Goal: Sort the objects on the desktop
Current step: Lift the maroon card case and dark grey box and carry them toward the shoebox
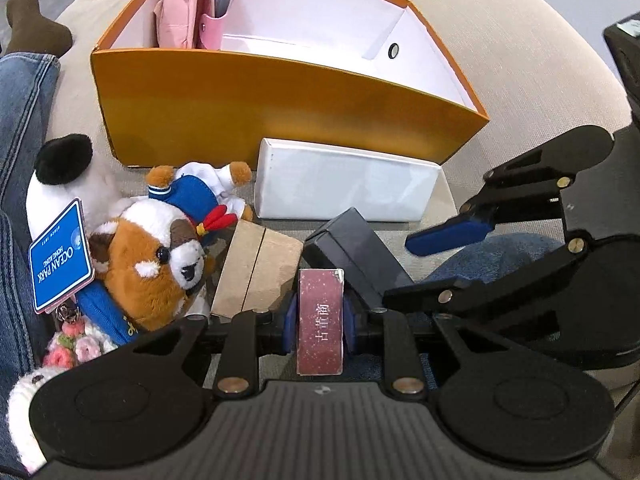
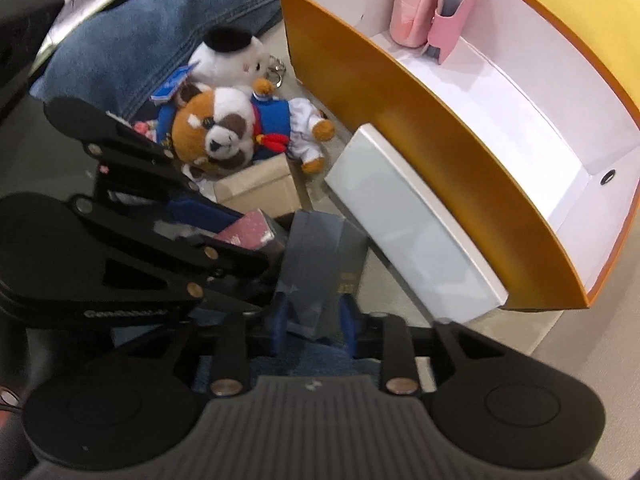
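A small maroon box (image 1: 320, 320) is clamped between the closed blue pads of the left gripper (image 1: 320, 322), low over the clutter in front of the orange box (image 1: 288, 108). A dark grey box (image 2: 320, 264) is gripped likewise by the right gripper (image 2: 314, 320). The two are crowded by a brown cardboard box (image 1: 256, 268) and a white box (image 1: 344, 184), the latter laid against the orange wall. A red panda plush (image 1: 152, 268) is seen alongside. Pink pouches (image 1: 192, 4) are stood inside the orange box.
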{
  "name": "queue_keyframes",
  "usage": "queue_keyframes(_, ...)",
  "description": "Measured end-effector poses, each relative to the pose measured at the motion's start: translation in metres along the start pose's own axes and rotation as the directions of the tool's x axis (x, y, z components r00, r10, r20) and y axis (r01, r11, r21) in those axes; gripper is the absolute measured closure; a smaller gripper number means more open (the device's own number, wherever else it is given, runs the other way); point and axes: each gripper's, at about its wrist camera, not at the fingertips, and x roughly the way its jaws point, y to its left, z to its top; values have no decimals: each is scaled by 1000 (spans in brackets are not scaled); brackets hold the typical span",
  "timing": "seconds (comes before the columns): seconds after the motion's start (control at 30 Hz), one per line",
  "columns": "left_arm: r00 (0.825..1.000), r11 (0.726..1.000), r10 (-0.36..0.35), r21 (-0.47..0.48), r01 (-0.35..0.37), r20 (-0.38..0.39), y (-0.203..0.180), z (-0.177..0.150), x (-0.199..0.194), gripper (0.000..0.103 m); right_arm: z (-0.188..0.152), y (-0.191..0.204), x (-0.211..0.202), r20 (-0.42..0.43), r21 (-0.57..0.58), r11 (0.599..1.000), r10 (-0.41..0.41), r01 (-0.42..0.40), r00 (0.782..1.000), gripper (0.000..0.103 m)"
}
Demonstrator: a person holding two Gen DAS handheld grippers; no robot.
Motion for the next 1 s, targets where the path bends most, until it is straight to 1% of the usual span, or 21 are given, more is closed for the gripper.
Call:
queue_keyframes(0.07, 1000, 1000, 7, 2, -7, 0, 2, -2, -2, 77, 1, -1, 0, 8, 1, 1000, -17, 17, 1000, 61)
queue_keyframes(0.2, 1000, 1000, 11, 2, -11, -2, 6, -4, -2, 77, 2, -6, 4, 8, 26, 999, 33, -33, 999, 60)
queue_keyframes(0.33, 1000, 1000, -3, 2, 3, -10, 10, -7, -5, 77, -1, -2, 11, -6, 8, 999, 42, -42, 999, 58)
queue_keyframes(0.37, 1000, 1000, -4, 4, 4, -8, 10, -7, -5, 77, -1, 0, 13, -10, 3, 999, 40, -39, 999, 58)
queue_keyframes(0.5, 1000, 1000, 0, 21, 0, -4, 8, -8, -5, 77, 0, 6, 20, -12, -22, 1000, -14, 14, 1000, 59)
queue_keyframes(0.6, 1000, 1000, -2, 30, 2, -7, 7, -8, -6, 77, 0, 0, 19, -5, 14, 1000, -14, 14, 1000, 61)
queue_keyframes(0.77, 1000, 999, 0, 42, -1, 29, 5, -7, -15, 78, -5, -7, -2, 52, 88, 996, -26, 22, 998, 65)
queue_keyframes(0.9, 996, 997, -11, 74, 4, 91, -1, 0, -42, 78, -12, -11, -32, 122, 170, 985, -44, 22, 992, 65)
queue_keyframes(1.0, 993, 994, -11, 107, -2, 116, -6, 13, -62, 78, -15, -18, -56, 183, 240, 971, -43, -2, 982, 65)
